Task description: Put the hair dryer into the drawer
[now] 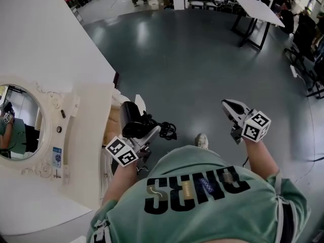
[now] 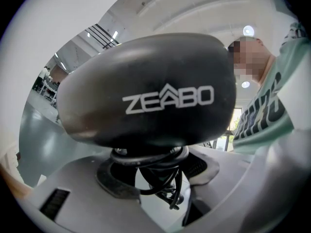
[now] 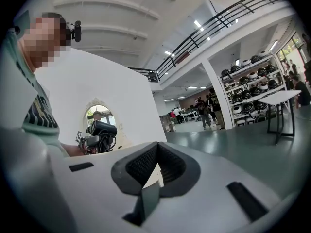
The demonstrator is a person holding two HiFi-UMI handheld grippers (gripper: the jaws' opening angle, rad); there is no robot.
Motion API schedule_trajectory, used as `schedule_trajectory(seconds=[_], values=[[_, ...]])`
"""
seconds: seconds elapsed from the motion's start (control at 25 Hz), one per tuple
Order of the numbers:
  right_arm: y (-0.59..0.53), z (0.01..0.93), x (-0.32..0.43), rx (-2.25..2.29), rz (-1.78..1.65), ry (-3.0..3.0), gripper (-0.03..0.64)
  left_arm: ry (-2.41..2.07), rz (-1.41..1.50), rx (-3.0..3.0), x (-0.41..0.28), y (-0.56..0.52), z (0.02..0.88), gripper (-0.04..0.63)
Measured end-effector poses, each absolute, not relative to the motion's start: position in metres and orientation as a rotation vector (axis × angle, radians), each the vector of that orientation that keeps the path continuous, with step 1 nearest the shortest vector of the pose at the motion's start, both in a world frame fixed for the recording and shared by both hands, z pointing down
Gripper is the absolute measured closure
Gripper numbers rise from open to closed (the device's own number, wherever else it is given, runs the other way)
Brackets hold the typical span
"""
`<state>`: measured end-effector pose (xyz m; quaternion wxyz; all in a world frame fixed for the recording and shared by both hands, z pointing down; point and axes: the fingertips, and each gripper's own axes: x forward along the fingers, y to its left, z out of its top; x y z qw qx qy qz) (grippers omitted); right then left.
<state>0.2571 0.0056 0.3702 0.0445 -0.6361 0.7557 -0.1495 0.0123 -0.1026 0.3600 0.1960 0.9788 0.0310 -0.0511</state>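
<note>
The black hair dryer with its cord wound round the handle hangs in my left gripper, which is shut on the handle. In the left gripper view the dryer's body fills the frame above the jaws. It is held just above the open drawer of the white vanity. My right gripper is off to the right over the floor, shut with nothing between its pads. From the right gripper view the hair dryer shows small in front of the mirror.
An oval mirror in an ornate white frame sits on the vanity at left. A white wall panel rises behind it. Grey floor lies ahead, with a table and several people far back. My shoe is near the drawer.
</note>
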Motion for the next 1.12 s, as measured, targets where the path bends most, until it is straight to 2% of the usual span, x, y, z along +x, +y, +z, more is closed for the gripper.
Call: schedule_trajectory(seconds=[0.52,0.76,1.12], values=[[-0.119,0.345,0.447,-1.711,-0.381,2.506,0.623,-0.131,-0.280,2.720,0.198,-0.172,0.341,0.342],[-0.144,0.354,0.469,-1.715,-0.406,2.507,0.623,-0.122,-0.246,2.729,0.226,-0.195,0.353,0.342],[-0.162,0.345,0.475,-1.804,-0.377,2.501,0.623,-0.086,-0.259,2.761,0.227,-0.238,0.351,0.342]])
